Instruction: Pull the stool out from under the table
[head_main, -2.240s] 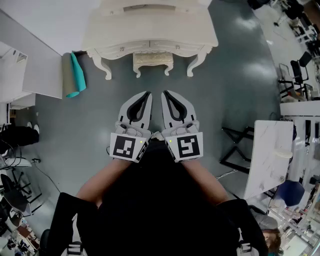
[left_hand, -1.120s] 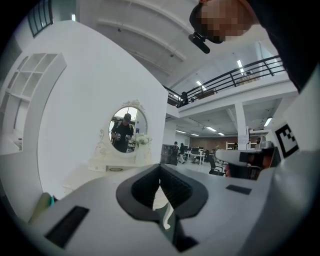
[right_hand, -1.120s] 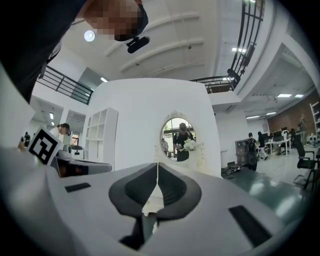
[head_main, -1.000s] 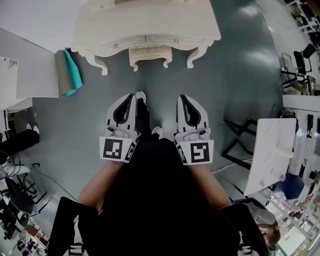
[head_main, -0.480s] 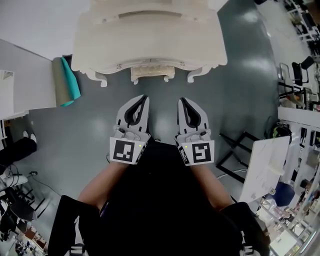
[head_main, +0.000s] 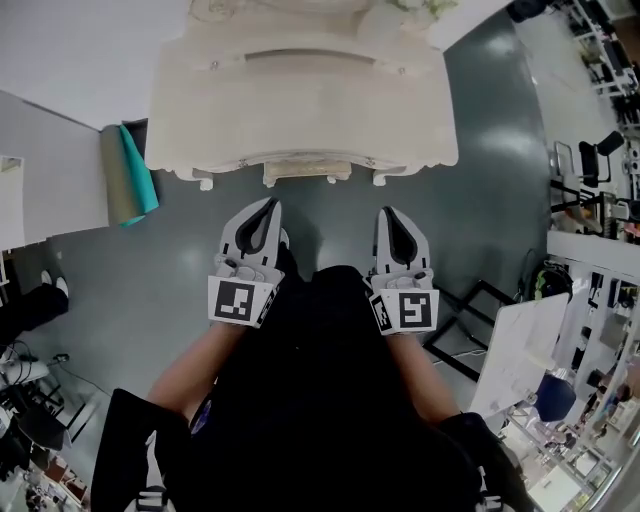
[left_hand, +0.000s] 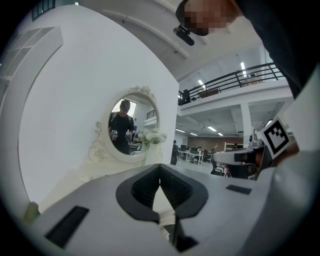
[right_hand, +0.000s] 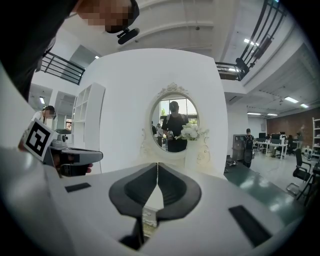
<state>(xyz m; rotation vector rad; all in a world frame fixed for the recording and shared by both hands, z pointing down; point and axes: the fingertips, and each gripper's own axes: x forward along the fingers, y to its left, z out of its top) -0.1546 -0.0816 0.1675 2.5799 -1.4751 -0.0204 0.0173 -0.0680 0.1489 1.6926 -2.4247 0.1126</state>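
In the head view a cream dressing table (head_main: 300, 100) fills the top. Only the front edge of the cream stool (head_main: 306, 173) shows below the table's front, between its legs. My left gripper (head_main: 267, 207) and right gripper (head_main: 388, 214) hang side by side over the grey floor just short of the table, both shut and holding nothing. In the left gripper view the jaws (left_hand: 160, 170) meet tip to tip, pointing at the table's oval mirror (left_hand: 131, 125). The right gripper view shows its jaws (right_hand: 158, 166) closed the same way below the mirror (right_hand: 175, 122).
Teal and olive rolled mats (head_main: 128, 172) lean at the table's left, beside a grey partition (head_main: 50, 170). A white table (head_main: 518, 345) and a black frame (head_main: 465, 305) stand at the right. White flowers (right_hand: 191, 132) sit on the dressing table.
The dressing table has come closer and now fills more of the view, hiding most of the stool. Both grippers have spread apart and stayed shut.
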